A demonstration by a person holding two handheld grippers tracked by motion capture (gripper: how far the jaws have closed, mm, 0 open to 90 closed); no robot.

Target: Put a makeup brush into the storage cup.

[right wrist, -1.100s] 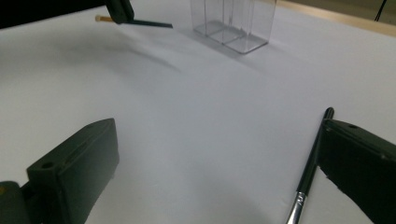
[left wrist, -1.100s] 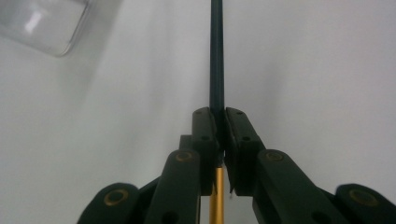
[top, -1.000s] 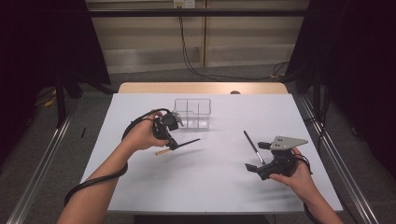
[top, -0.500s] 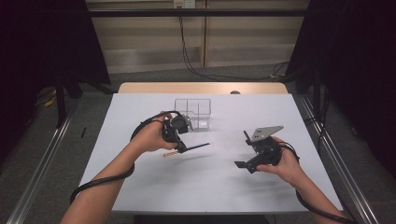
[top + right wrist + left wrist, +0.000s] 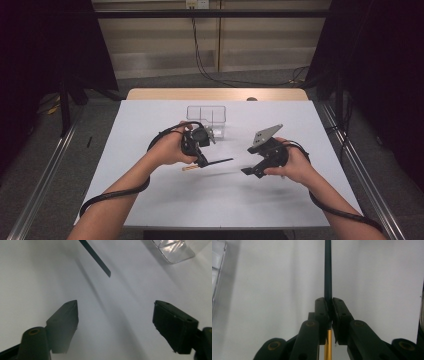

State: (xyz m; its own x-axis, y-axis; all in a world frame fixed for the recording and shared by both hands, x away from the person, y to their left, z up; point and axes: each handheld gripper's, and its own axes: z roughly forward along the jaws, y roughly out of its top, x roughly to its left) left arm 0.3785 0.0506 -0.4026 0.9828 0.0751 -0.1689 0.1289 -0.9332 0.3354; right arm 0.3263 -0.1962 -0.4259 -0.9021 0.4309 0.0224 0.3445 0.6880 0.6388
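Note:
My left gripper (image 5: 202,160) (image 5: 328,301) is shut on a thin dark rod (image 5: 327,270) whose end behind the jaws is gold (image 5: 327,345). In the high view the rod (image 5: 220,161) points right, just above the white table (image 5: 150,115). The rod's tan end (image 5: 188,169) sticks out to the left below the hand. My right gripper (image 5: 249,161) (image 5: 115,305) is held open to the right of the rod's tip, with nothing between its jaws. In the right gripper view the rod's dark tip (image 5: 97,261) lies ahead of the jaws, apart from them.
A clear plastic box with compartments (image 5: 206,116) (image 5: 175,250) stands behind the left hand, near the table's middle back. A cable (image 5: 115,192) trails from each gripper along the forearms. A wooden strip (image 5: 215,94) edges the table's far side.
My right gripper has moved left and forward towards the table's middle, near the rod's tip. The left gripper, with the rod in it, has shifted slightly right.

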